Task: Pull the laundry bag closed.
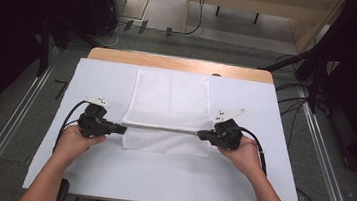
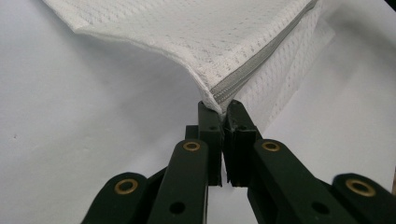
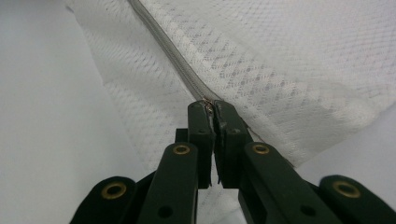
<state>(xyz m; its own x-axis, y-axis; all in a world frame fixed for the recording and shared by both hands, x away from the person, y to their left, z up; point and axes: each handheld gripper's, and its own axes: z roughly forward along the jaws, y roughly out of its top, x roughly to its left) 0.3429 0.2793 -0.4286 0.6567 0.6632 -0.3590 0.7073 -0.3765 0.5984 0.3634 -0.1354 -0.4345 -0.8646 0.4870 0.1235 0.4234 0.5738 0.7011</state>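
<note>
On the left, the left claw (image 1: 122,129) is clamped on the left end of a white mesh bag (image 1: 170,102), its jaws pressed together on the fabric right where the grey zipper (image 2: 243,77) ends. In the left gripper view the jaw tips cover the very corner of the bag, so the end of the zipper is hidden.

The bag lies in the middle of the white tabletop (image 1: 258,179), nearer the far edge than the near one. A fold runs straight from left to right between the two claws, parallel to the near edge, with the zipper along it. The larger part of the bag stretches from the fold toward the far edge; a shorter flap shows on the near side, and how many layers lie under it is hard to make out.

On the right, the right claw (image 1: 200,133) is clamped on the right end of the zipper line. Something small and metallic glints between its tips in the right gripper view, too covered to identify.
</note>
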